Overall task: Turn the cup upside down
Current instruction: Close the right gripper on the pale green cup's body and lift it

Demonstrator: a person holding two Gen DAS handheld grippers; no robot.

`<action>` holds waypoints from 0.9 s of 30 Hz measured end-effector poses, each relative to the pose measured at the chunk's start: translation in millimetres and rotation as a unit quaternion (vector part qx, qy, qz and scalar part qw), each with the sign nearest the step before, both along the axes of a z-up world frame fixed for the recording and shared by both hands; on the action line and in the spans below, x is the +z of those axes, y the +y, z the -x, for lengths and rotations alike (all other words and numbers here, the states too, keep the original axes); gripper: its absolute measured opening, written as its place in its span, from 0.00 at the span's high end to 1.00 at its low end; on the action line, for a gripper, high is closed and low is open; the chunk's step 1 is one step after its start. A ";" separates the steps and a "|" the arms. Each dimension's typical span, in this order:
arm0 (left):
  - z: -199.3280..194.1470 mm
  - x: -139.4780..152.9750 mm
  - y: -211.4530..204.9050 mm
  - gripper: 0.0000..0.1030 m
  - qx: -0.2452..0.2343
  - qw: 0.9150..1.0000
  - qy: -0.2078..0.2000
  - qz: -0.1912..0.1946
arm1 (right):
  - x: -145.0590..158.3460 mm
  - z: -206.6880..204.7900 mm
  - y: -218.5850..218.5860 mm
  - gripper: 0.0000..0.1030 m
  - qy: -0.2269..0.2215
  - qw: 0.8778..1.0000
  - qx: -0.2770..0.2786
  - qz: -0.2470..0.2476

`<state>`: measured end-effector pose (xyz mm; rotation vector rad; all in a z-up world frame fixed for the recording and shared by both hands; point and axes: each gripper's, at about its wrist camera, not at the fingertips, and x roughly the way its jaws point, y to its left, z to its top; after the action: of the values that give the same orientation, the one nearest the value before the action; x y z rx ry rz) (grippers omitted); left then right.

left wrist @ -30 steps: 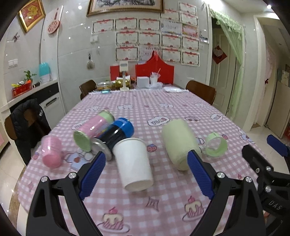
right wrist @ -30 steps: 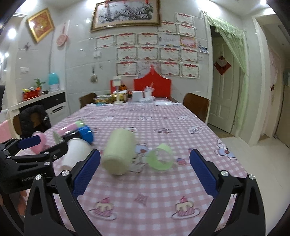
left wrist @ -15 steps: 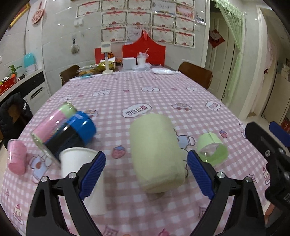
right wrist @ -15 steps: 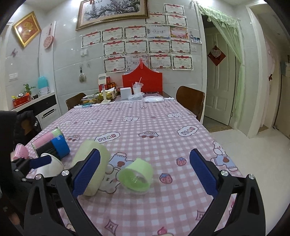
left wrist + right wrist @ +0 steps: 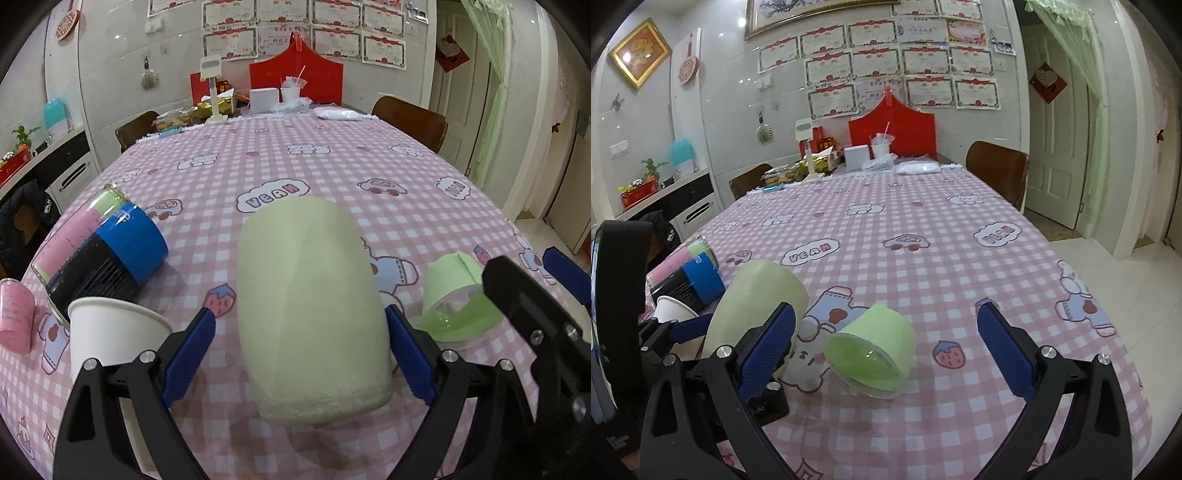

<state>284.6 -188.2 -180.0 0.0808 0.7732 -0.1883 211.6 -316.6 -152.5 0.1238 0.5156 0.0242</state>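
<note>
A tall pale green cup (image 5: 310, 306) lies on its side on the pink checked tablecloth (image 5: 332, 173). My left gripper (image 5: 301, 350) is open, with its blue pads on either side of the cup's near end; I cannot tell if they touch it. The cup also shows in the right wrist view (image 5: 757, 299). A short bright green cup (image 5: 873, 354) lies on its side, mouth toward me, between the open fingers of my right gripper (image 5: 886, 350). The short green cup also shows in the left wrist view (image 5: 458, 295), at the right.
A white paper cup (image 5: 110, 332), a blue and black can (image 5: 110, 258), a pink and green cup (image 5: 77, 232) and a small pink cup (image 5: 14, 317) lie at the left. Boxes and food stand at the table's far end (image 5: 258, 99). Chairs (image 5: 410, 118) surround the table.
My left gripper has moved right and forward from the white paper cup to the tall pale green cup, which now lies between its pads. My right gripper has closed in on the short green cup.
</note>
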 end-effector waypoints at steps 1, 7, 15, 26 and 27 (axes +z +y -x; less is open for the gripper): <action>0.5 -0.3 -0.3 0.18 -0.001 1.000 -0.001 0.001 | -0.5 -1.1 0.3 0.08 0.003 1.000 0.004 -0.002; 8.2 -1.6 -2.3 0.26 -0.004 1.000 0.004 0.000 | -3.0 0.7 1.7 0.08 0.008 1.000 0.015 -0.009; 34.8 -0.4 3.6 0.26 -0.011 1.000 0.021 0.014 | 6.2 20.3 7.9 0.08 0.000 1.000 0.021 -0.010; 91.4 4.0 17.5 0.26 -0.011 0.999 0.022 0.025 | 6.5 49.5 27.7 0.07 0.014 0.999 0.038 -0.017; 93.9 3.9 18.8 0.26 -0.013 0.999 0.023 0.025 | 6.4 50.5 28.8 0.07 0.016 0.999 0.039 -0.018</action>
<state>190.7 -169.4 -176.1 0.0380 0.8133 -0.2343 161.1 -287.7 -146.1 0.1401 0.5527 0.1087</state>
